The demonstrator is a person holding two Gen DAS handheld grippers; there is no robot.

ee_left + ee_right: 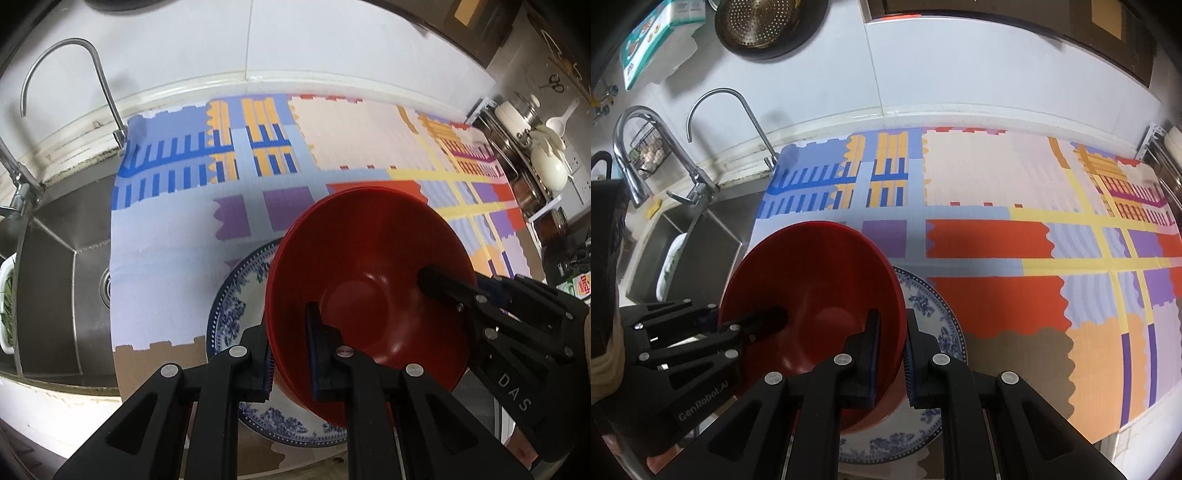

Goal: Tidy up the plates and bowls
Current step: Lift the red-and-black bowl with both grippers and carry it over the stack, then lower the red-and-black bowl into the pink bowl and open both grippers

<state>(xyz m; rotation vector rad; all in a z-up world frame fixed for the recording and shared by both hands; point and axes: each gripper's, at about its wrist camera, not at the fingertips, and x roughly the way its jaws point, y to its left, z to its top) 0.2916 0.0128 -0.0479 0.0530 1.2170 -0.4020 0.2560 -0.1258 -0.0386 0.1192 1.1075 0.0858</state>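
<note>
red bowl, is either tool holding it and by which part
Both. The left tool and the right tool each pinch the rim of the red bowl, on opposite sides, above the blue-patterned plate.

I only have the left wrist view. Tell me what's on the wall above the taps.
Observer: A round metal colander hangs there, with a boxed pack to its left.
Operator: Report the right gripper's hold on the red bowl.
Observer: The right gripper has one of its fingers inside the red bowl and the other outside, pinching the rim.
Operator: Describe the sink side past my edge.
Observer: A second, taller tap stands left of the thin one, with a wire basket behind it.
</note>
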